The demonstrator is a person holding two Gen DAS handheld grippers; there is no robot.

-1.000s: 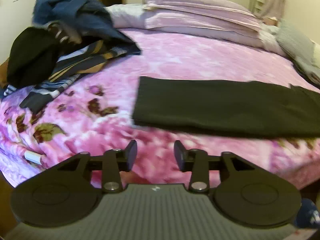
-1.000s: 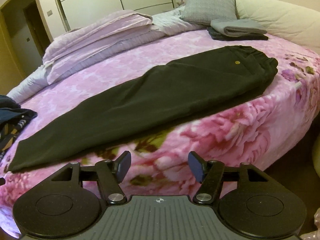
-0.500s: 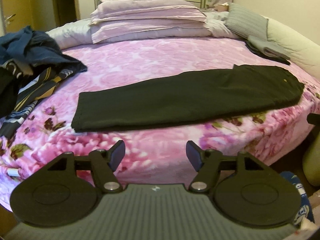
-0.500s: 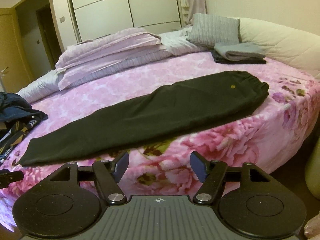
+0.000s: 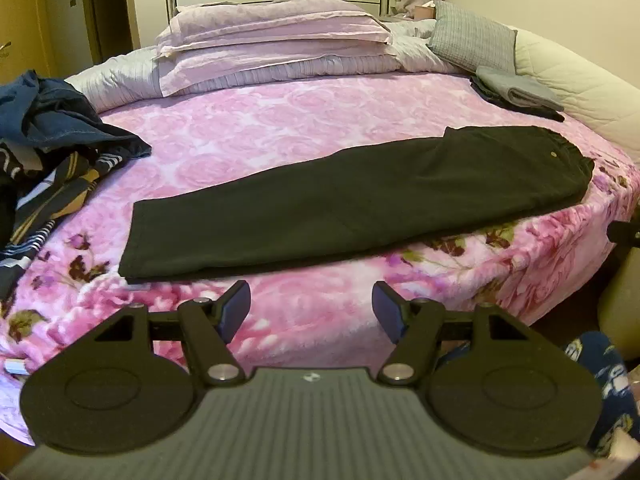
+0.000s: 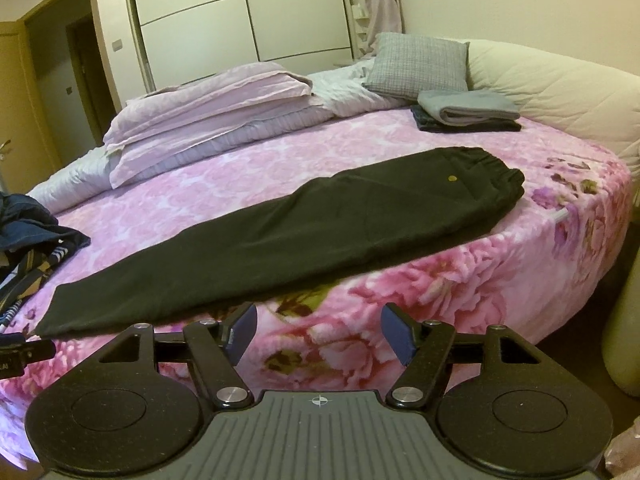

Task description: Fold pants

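Observation:
Black pants (image 5: 352,204) lie flat along the front edge of the pink flowered bed (image 5: 280,136), folded lengthwise, hems at the left, waistband at the right. In the right wrist view the same pants (image 6: 304,236) stretch from lower left to the elastic waistband at upper right. My left gripper (image 5: 311,312) is open, held off the bed's front edge below the leg part, touching nothing. My right gripper (image 6: 319,334) is open too, off the bed's edge below the middle of the pants, with nothing between its fingers.
A heap of dark and striped clothes (image 5: 52,152) lies on the bed's left side. Folded lilac bedding (image 5: 272,44) is stacked at the back. A grey pillow (image 6: 416,66) and folded grey and dark garments (image 6: 466,114) sit at the back right. A wardrobe (image 6: 244,20) stands behind.
Both grippers have drawn back and lifted from the bed, so the whole pants show now. The left view swung right from the clothes heap, and its fingers have opened wider.

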